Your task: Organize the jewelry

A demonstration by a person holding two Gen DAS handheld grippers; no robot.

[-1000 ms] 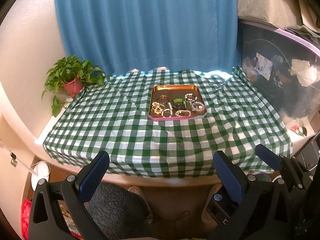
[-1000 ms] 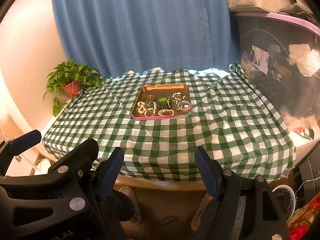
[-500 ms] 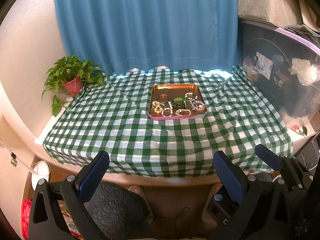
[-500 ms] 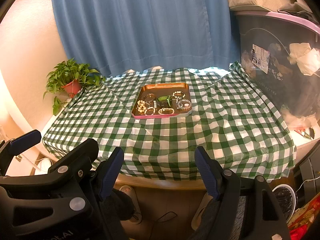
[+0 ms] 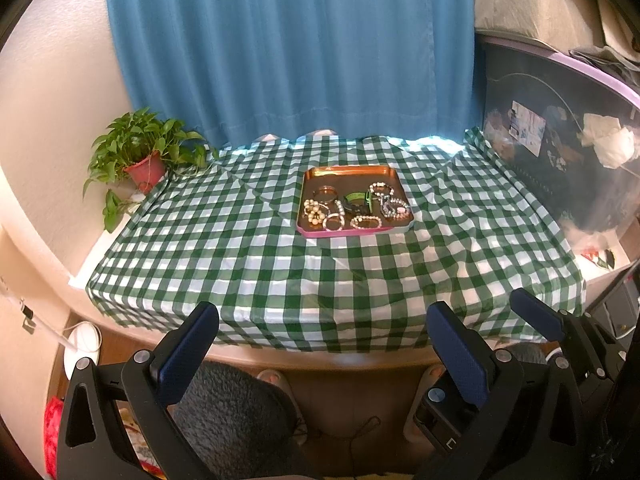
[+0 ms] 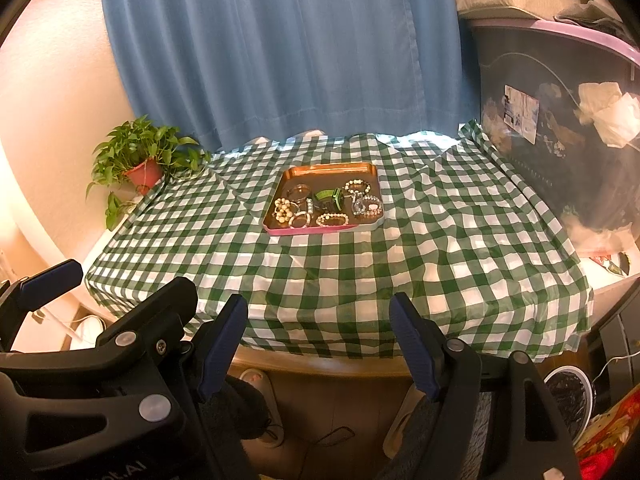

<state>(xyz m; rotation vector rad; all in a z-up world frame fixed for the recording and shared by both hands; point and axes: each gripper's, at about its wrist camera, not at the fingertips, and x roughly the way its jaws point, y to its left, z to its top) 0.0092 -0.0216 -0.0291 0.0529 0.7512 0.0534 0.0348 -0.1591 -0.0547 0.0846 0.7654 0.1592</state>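
Both grippers' jaws gape empty, well short of the jewelry tray [image 5: 308, 233].

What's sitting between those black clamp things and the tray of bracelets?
Nothing but bare green-checked tablecloth. Both wrist views show the open left gripper and right gripper held short of the table's near edge, with only cloth up to the tray.

- A tray [image 5: 308, 192] sits on the desk [image 5: 240, 264] toward its far middle.
- Bracelets [image 5: 356, 208] lie inside the tray, crowded toward its near edge.
- A potted plant [image 5: 144, 160] stands at the desk's far left corner.
- A curtain [image 5: 288, 48] hangs behind the desk.
- A storage bin [image 5: 560, 152] stands to the desk's right.
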